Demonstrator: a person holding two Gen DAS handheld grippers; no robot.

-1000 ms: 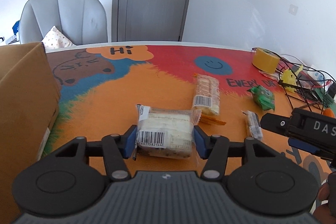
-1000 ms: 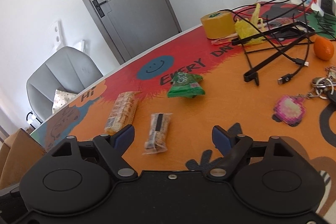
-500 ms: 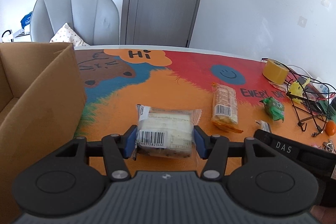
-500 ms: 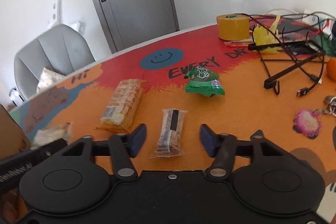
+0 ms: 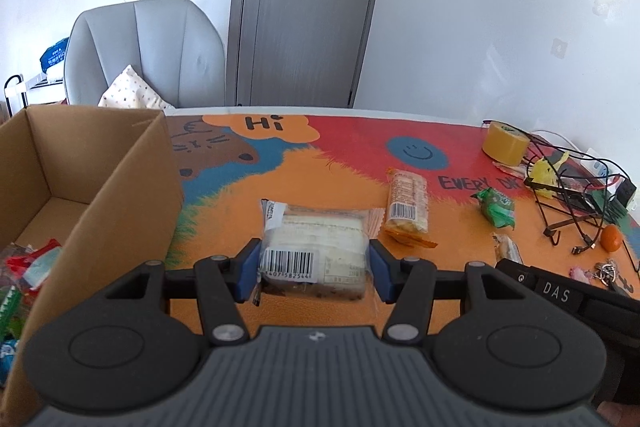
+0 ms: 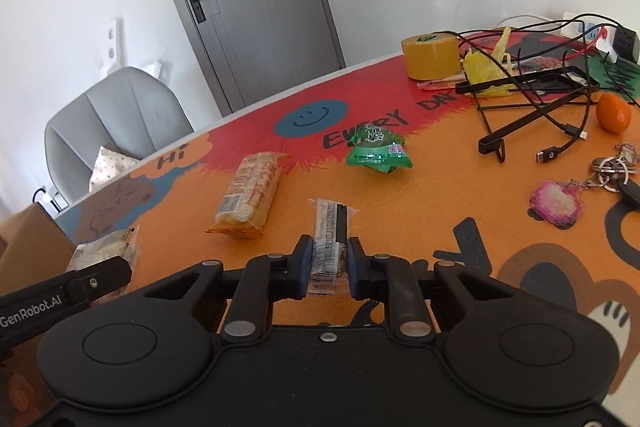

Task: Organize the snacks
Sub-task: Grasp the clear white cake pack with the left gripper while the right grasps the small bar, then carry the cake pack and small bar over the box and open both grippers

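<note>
Since the earlier frame: right gripper (image 6: 328, 263) has gone from jaws wide apart over the mat to clamped on the slim snack bar (image 6: 331, 233); cardboard box (image 5: 120, 183) now fills more of the left wrist view at 9 o'clock.

Item 1, slim snack bar: clear wrapper, dark strip and printed code along its length. Near end pinched between the blue pads, far end pointing to 12 o'clock, low over the orange mat; whether it has left the surface cannot be told. Gripped by the end, probably so that it can be carried lengthwise.

Item 2, bread packet (image 5: 316, 247): pale slices in clear film, barcode label facing the camera. Left gripper (image 5: 314, 269) squeezes it across its width and holds it clear of the table, beside the box wall. Judged to be on its way into the box, where bright wrappers (image 5: 28, 267) already lie.

Item 3, cracker pack (image 6: 250, 195): orange-tan, lying free at 11 o'clock of the bar.

Item 4, green packet (image 6: 376, 149): crumpled, free at 12 o'clock.

Outlying, 2 o'clock: tape roll (image 6: 430, 57), cables, orange (image 6: 613, 113), keys.
</note>
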